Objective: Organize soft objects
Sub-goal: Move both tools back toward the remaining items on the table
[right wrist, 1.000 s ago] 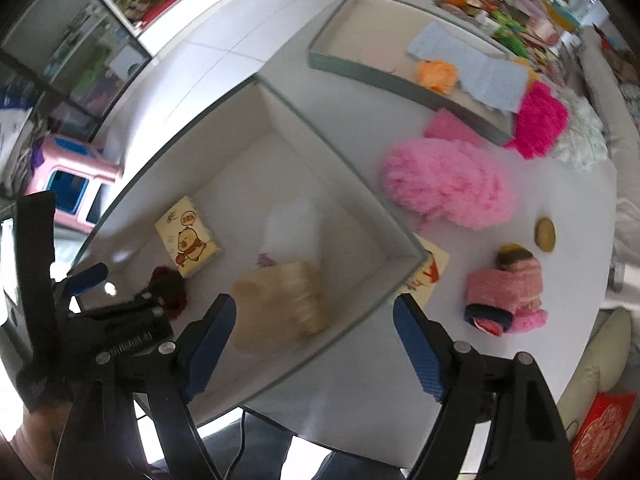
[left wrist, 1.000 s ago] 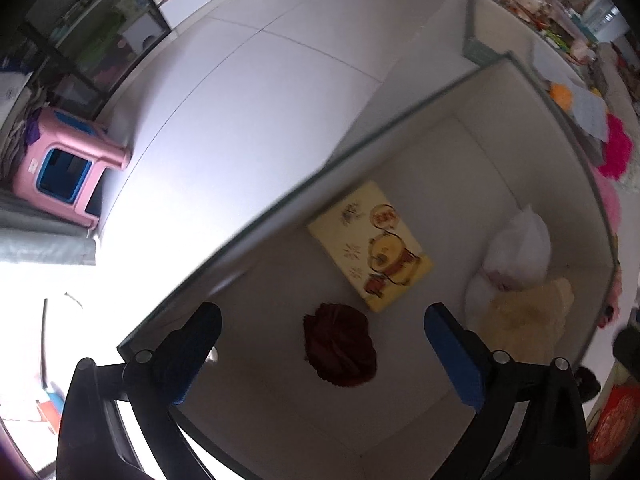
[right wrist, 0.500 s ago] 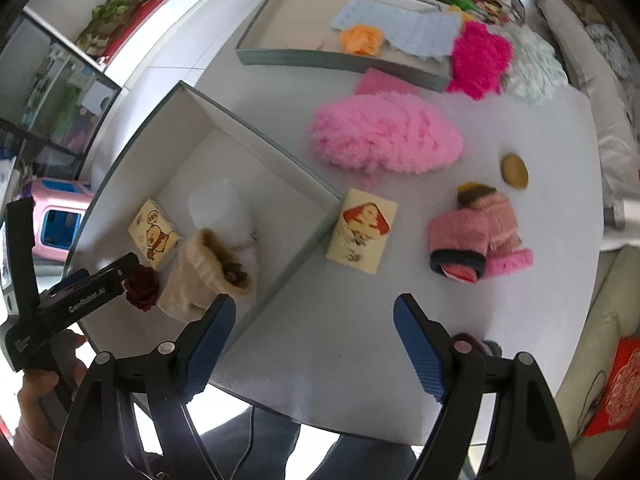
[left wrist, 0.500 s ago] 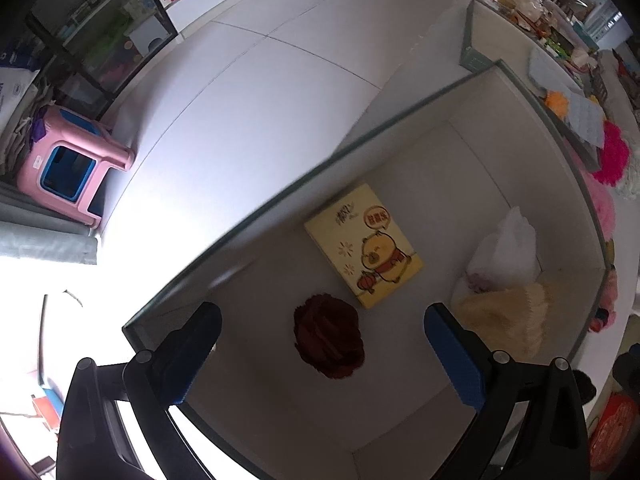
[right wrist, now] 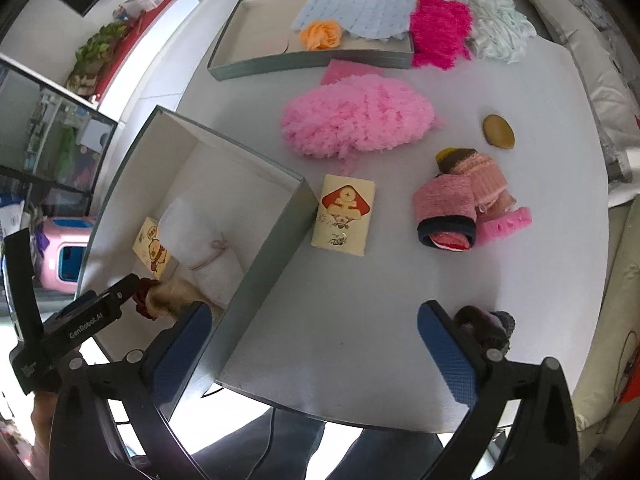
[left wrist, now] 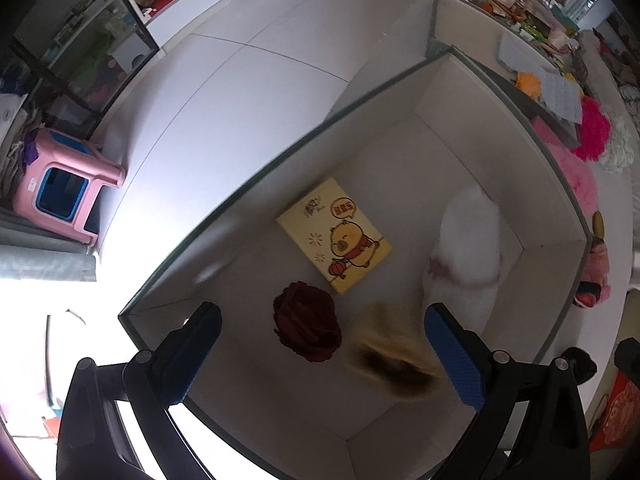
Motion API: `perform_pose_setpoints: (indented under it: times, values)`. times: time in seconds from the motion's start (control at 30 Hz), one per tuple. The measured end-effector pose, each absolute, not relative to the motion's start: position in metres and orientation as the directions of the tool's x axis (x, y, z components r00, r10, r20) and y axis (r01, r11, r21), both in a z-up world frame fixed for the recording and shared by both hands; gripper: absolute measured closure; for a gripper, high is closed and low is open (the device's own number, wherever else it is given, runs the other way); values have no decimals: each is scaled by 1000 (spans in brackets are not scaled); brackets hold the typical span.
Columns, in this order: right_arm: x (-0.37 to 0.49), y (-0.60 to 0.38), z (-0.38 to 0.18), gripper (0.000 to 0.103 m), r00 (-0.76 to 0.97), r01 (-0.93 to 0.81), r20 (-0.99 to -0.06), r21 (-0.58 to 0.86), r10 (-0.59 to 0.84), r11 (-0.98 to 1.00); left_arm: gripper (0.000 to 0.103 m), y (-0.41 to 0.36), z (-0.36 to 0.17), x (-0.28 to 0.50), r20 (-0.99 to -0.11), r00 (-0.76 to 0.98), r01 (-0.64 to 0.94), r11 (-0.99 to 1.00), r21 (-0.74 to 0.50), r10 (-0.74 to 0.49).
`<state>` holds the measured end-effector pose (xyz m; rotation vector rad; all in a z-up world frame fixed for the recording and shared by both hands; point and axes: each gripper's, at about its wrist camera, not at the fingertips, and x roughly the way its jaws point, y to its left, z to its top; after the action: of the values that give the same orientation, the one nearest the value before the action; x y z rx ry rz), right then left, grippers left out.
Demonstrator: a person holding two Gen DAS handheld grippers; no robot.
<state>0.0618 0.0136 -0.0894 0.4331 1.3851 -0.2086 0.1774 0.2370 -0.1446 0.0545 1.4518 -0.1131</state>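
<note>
Sorting so far, left view: four soft things lie in the big box [left wrist: 400, 92].
Red flower [left wrist: 307, 327]: on the box floor, close to the near wall.
Yellow pack [left wrist: 334, 235]: flat in the middle of the box floor.
White bag [left wrist: 468, 254]: by the right wall of the box.
Tan hat [left wrist: 394, 354]: blurry, low in the box, just beside the red flower.
Left gripper [left wrist: 320, 354]: wide open over the box, pointing down, with nothing held.

Sorting so far, right view: more soft things lie out on the desk [right wrist: 400, 300].
Right gripper [right wrist: 310, 346]: its jaws have just been opening and stand very wide, with nothing between them; it hangs over bare desk beside the box wall.
Pink fluffy thing [right wrist: 358, 120]: still out on the desk, past the box corner.
Second pack [right wrist: 344, 214]: on the desk, just beside the box wall.
Pink knit bundle [right wrist: 460, 204]: on the desk, well apart from the box.
Brown oval [right wrist: 498, 132]: on the desk, near the knit bundle.
Dark fuzzy thing [right wrist: 486, 326]: on the desk, partly hidden by the right finger.
Flat tray [right wrist: 232, 70]: at the far end, with an orange flower [right wrist: 320, 34] and a blue cloth [right wrist: 356, 12] in it.
Hot pink fluff [right wrist: 440, 30]: beside the tray, hanging on its edge.

Done: I think four things are put away.
Left: about five things on the desk still need a home.
</note>
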Motion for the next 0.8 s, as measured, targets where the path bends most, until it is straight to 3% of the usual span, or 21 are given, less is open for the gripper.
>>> perform_pose_setpoints:
  times: [0.13, 0.37, 0.47, 0.8]
  values:
    - [54, 10, -97, 0, 154, 410, -981, 175, 121, 895, 1, 230, -140, 175, -992, 126, 136, 991, -15, -32]
    - [52, 32, -140, 0, -70, 321, -997, -8, 16, 947, 1, 229, -134, 165, -992, 124, 182, 983, -15, -38]
    - [55, 47, -156, 0, -117, 274, -993, -20, 13, 962, 1, 232, -129, 161, -990, 133, 195, 981, -15, -41]
    - [45, 58, -160, 0, -74, 251, -996, 24, 44, 968, 1, 203, -118, 148, -990, 129, 288, 957, -21, -60]
